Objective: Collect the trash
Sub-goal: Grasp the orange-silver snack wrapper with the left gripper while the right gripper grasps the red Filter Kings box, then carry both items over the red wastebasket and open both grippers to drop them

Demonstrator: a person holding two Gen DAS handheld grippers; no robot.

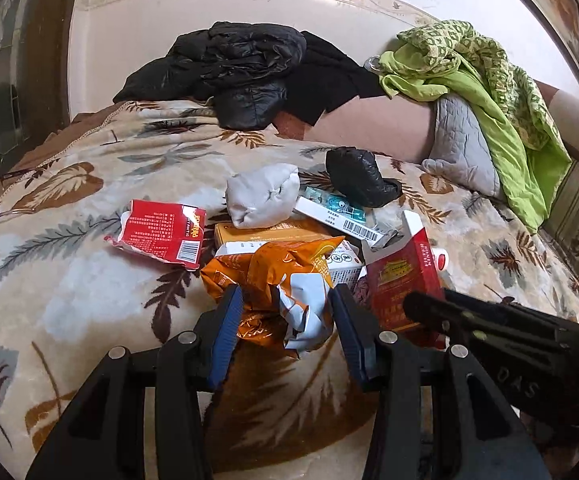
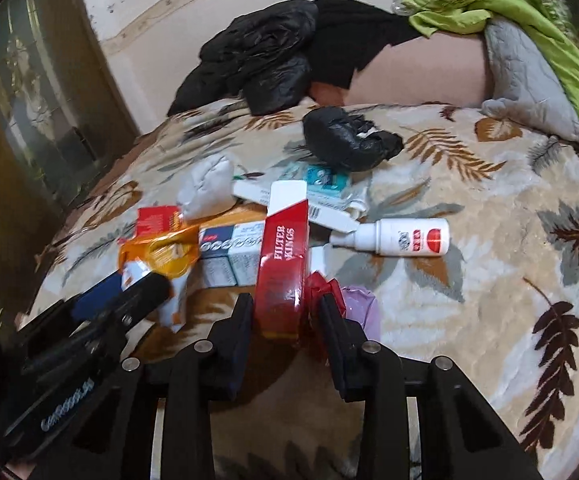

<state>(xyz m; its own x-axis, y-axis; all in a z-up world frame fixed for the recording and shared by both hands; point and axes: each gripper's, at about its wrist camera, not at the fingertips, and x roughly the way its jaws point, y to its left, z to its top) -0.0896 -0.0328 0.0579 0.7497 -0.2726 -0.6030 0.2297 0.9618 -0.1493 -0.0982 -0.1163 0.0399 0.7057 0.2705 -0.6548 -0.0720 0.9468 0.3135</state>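
A pile of trash lies on a leaf-patterned blanket (image 1: 89,288). My left gripper (image 1: 287,312) is shut on a crumpled orange snack bag (image 1: 285,276), blue pads pressing both sides. My right gripper (image 2: 285,312) is shut on a red "FILTER KINGS" cigarette box (image 2: 283,264) standing on end, with crumpled red wrap (image 2: 321,286) caught by its right finger. The two grippers sit side by side: the right one (image 1: 429,308) shows at the right of the left wrist view, the left one (image 2: 145,288) at the left of the right wrist view.
Loose in the pile: a flattened red packet (image 1: 161,236), a grey-white wad (image 1: 261,194), a balled black bag (image 1: 357,176), a barcoded white box (image 1: 337,216), a white bottle (image 2: 405,238). A black jacket (image 1: 241,64), green cloth (image 1: 469,68) and grey pillow (image 1: 461,148) lie behind.
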